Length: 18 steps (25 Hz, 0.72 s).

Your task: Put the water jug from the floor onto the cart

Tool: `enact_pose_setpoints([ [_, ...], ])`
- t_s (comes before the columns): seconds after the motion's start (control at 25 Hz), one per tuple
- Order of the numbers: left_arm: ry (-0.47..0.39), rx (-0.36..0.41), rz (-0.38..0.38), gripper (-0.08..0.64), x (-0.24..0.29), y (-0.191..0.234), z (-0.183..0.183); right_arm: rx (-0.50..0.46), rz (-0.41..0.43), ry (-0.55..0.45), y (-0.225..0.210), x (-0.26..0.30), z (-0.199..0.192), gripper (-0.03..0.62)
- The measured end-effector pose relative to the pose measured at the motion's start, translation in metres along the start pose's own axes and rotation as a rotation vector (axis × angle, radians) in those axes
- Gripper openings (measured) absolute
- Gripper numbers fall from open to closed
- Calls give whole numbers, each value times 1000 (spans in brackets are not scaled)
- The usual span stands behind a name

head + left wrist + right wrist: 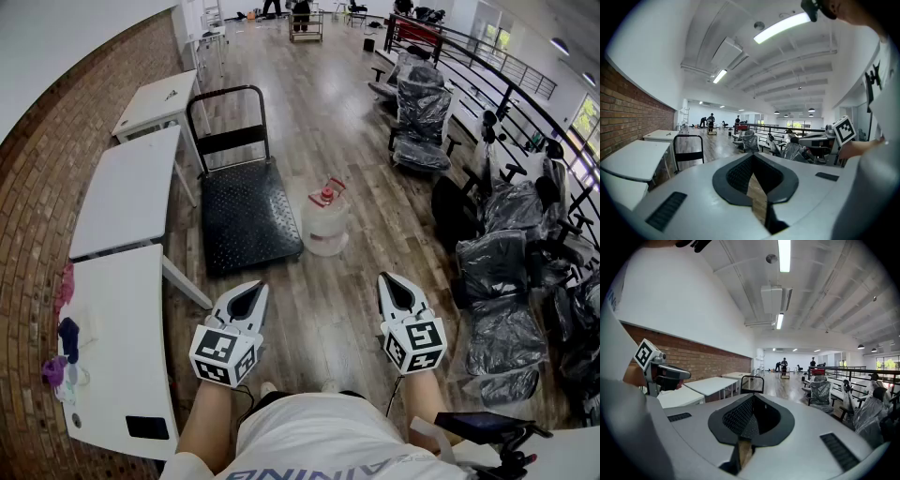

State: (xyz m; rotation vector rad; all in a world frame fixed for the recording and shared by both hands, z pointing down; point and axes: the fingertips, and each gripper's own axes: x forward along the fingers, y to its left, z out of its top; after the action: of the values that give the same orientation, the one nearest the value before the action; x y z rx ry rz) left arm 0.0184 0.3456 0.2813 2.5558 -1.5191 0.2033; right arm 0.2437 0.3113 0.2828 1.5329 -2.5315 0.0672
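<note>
The clear water jug [326, 223] with a red cap stands upright on the wooden floor, just right of the black flat cart [246, 216]. The cart's upright handle [225, 103] is at its far end. My left gripper [253, 286] and right gripper [389, 278] are held side by side in front of the person, well short of the jug, both shut and holding nothing. In the left gripper view the left gripper [752, 157] points over the floor toward the cart handle [688, 149]. The right gripper [753, 395] likewise shows the cart handle [752, 383] ahead. The jug is hidden in both gripper views.
White tables [127, 192] line the brick wall on the left; the nearest carries small cloths. Plastic-wrapped chairs [506, 309] crowd the right side by a railing. People stand far down the hall [783, 365].
</note>
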Motion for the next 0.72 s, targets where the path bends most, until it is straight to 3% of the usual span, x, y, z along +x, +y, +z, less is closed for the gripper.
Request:
enact_pose_setpoints([
  [0.32,8,29,42,0,15,-43,-2,-1,40,-5,-37,-16,-19,3],
  [0.72,76,44,79,0,24,-51,-13,82,90,27,-43,-5,-55,3],
])
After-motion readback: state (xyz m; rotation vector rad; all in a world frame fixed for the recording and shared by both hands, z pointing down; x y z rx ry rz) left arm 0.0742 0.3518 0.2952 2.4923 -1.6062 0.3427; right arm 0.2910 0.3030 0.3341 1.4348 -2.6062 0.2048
